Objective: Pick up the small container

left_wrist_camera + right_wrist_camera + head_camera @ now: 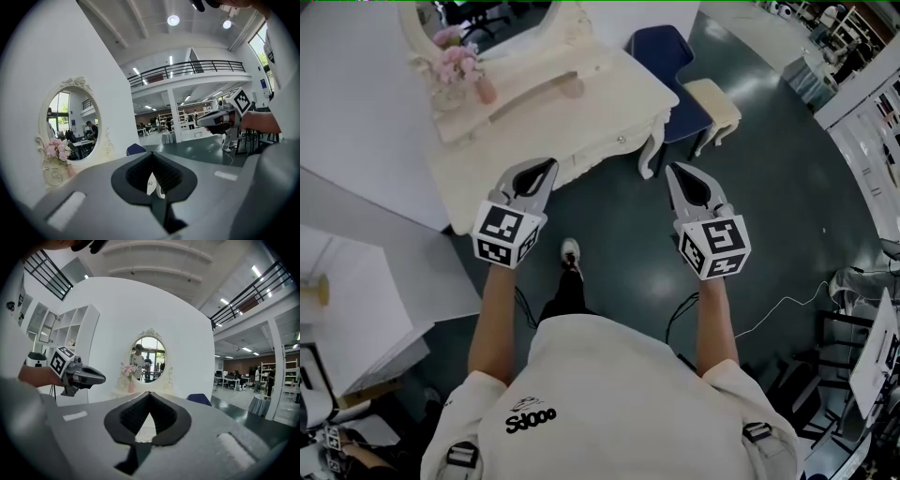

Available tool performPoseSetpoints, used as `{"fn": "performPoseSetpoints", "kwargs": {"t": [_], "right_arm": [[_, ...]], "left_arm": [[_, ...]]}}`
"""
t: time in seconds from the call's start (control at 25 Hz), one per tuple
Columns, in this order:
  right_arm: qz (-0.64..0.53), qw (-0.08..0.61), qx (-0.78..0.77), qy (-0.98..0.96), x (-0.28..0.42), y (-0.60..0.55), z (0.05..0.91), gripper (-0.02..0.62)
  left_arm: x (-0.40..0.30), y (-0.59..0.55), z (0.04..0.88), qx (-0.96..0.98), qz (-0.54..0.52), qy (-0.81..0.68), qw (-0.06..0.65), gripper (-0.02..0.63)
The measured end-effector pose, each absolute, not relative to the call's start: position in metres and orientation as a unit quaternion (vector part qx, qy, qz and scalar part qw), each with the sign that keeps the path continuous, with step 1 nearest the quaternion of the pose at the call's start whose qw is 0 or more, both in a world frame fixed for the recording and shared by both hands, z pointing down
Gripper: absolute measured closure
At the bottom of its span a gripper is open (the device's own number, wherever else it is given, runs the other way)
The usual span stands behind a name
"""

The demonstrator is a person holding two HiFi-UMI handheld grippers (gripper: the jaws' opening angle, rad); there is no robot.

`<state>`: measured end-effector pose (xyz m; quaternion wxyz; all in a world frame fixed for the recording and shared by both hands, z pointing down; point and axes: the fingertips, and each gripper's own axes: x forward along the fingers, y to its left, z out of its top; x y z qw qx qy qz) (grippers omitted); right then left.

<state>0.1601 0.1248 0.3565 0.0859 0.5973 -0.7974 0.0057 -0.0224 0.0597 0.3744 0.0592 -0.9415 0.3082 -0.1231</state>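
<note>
Head view puts me above a cream vanity table (581, 112) with carved legs, standing on a dark, glossy floor (769, 187) against a white partition wall (347, 94). An oval mirror (422, 33) rises from the back of the tabletop. At its foot are pink flowers (455, 61) in a cream vase. What I take for the small pink container (487, 91) stands upright just beside that vase, on the tabletop. A blue chair (666, 52) and a cream stool (712, 98) sit past the table's right end.

My left gripper (546, 171) hangs over the table's near edge, and my right gripper (675, 173) is over bare floor beside the table's front leg. Both are well apart from the container and point roughly level toward the table.

Left gripper view shows its jaws clenched with the tips meeting. Only a pale sliver shows through the slit behind them, and I cannot tell what it is. The container sits low at the left beside the vase.

Right gripper view shows that pair pressed together at the tips too, with nothing held. A patch of the white table shows through the gap behind them. The mirror (149, 359) is straight ahead, and the container stands under the flowers.

Around me is a tall open hall with a railed balcony (187, 70), ceiling lights, white shelving (65, 329) and distant work tables.
</note>
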Motion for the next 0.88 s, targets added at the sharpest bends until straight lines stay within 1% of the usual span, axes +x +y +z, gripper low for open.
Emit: {"fn": "performPoseSetpoints", "kwargs": {"t": [0.2,0.52,0.64,0.72,0.88], "right_arm": [[0.005,0.086,0.609,-0.788,0.169,0.057,0.356,0.592],[0.018,0.091,0.618,-0.781,0.169,-0.045,0.345,0.592],[0.026,0.091,0.624,-0.776,0.169,-0.076,0.346,0.592],[0.032,0.091,0.628,-0.772,0.168,-0.092,0.345,0.592],[0.037,0.094,0.631,-0.769,0.163,-0.121,0.343,0.592]], "left_arm": [[-0.019,-0.017,0.375,-0.938,-0.118,0.32,0.057,0.601],[-0.013,-0.126,0.368,-0.944,-0.127,0.303,0.038,0.603],[-0.013,-0.157,0.37,-0.948,-0.125,0.292,0.03,0.599],[-0.014,-0.174,0.37,-0.949,-0.129,0.286,0.027,0.575],[-0.015,-0.203,0.373,-0.952,-0.131,0.277,0.017,0.574]]}}
